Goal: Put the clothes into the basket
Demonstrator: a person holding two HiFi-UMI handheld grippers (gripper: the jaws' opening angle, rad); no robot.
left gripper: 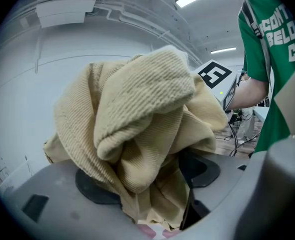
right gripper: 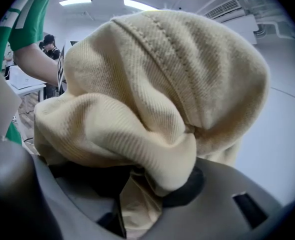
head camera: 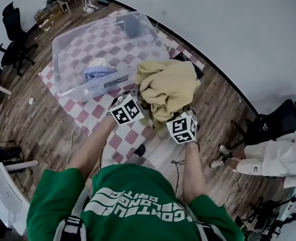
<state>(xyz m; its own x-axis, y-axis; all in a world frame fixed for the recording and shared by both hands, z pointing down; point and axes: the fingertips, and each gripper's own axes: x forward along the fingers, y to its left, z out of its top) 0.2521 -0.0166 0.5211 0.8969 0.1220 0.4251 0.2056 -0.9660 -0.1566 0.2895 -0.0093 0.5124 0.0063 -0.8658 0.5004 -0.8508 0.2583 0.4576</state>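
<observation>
Both grippers hold one bunched beige corduroy garment point(head camera: 167, 87) in the air, just right of the clear plastic basket point(head camera: 67, 49). My left gripper point(head camera: 130, 104) is shut on the garment's lower left folds, and my right gripper point(head camera: 179, 122) is shut on its lower right. In the left gripper view the garment point(left gripper: 137, 119) fills the space between the jaws of the left gripper point(left gripper: 150, 179). In the right gripper view the same cloth point(right gripper: 152, 94) bulges over the right gripper point(right gripper: 137, 184). A blue and white garment point(head camera: 99, 70) lies inside the basket.
The basket stands on a pink and white checkered mat point(head camera: 83, 115) on a wooden floor. A person point(head camera: 268, 157) sits at the right by a black chair point(head camera: 273, 122). Another black office chair point(head camera: 12, 34) stands far left. Cables trail on the floor near my feet.
</observation>
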